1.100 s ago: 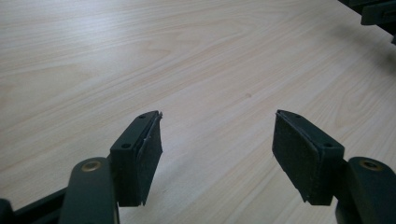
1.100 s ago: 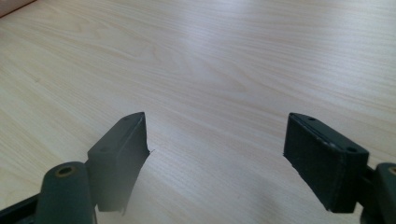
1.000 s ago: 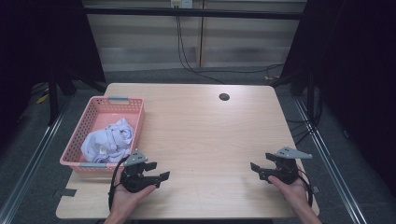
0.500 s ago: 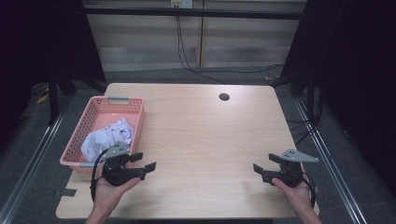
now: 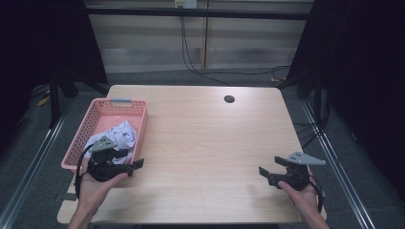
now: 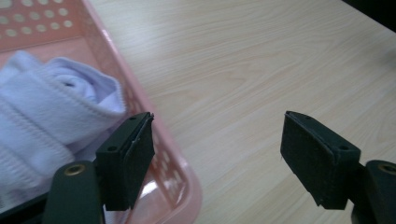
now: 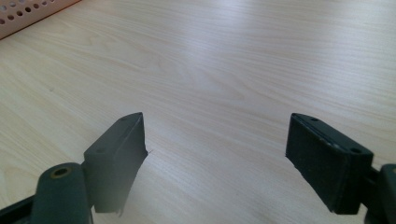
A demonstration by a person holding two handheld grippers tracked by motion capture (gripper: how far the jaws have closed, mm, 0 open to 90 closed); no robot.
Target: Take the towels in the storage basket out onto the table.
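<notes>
A pink plastic basket point(image 5: 93, 121) stands at the table's left edge with a crumpled white cloth point(image 5: 119, 136) inside. My left gripper point(image 5: 136, 161) hovers over the basket's near right corner, pointing right. Its jaws have just been opening, and nothing is between them. In the left gripper view the open left gripper point(image 6: 217, 154) straddles the basket rim point(image 6: 108, 56) from above, with the ribbed white cloth point(image 6: 51, 102) at the left. My right gripper point(image 5: 267, 167) rests open near the table's front right, and the right gripper point(image 7: 215, 154) has bare wood under it.
The light wooden table point(image 5: 205, 138) has a round hole point(image 5: 229, 99) near its far edge. A grey handle point(image 5: 121, 101) sits on the basket's far rim. Black cables hang behind the table, dark curtains stand on both sides, and the pink basket corner point(image 7: 28, 16) is far off.
The left gripper has moved left and risen from the table to the basket's near right corner, and its jaws stand wider. The right gripper has stayed in place.
</notes>
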